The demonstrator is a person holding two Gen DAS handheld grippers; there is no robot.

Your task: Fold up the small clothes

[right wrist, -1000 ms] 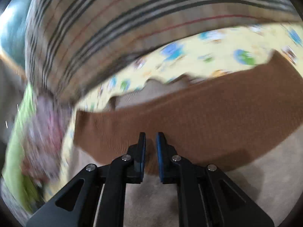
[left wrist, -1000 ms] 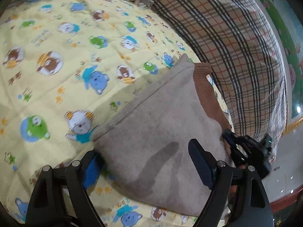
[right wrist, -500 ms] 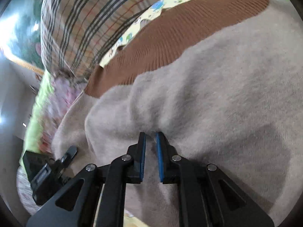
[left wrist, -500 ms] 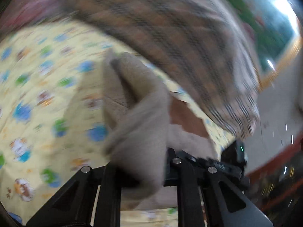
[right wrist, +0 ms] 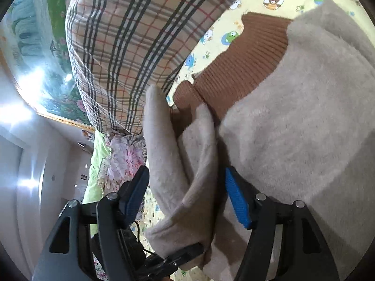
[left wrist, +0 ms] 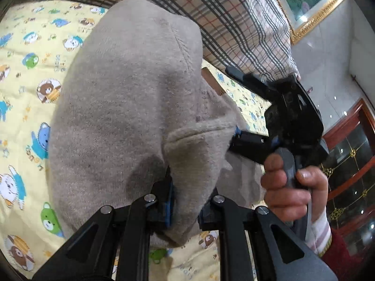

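A: While the beige sweater hangs bunched above the yellow cartoon quilt, where is the left gripper?
B: Clamped tight on a thick fold of its hem; the cloth bulges out over both fingers.
A: And the right gripper?
B: Its blue pads stand wide apart; a doubled flap of the sweater passes between them, seemingly touching neither, though the fisheye makes that hard to judge.
A: Anything else?
B: A brown ribbed band edges the sweater; a plaid pillow lies beyond; the right hand grips its handle
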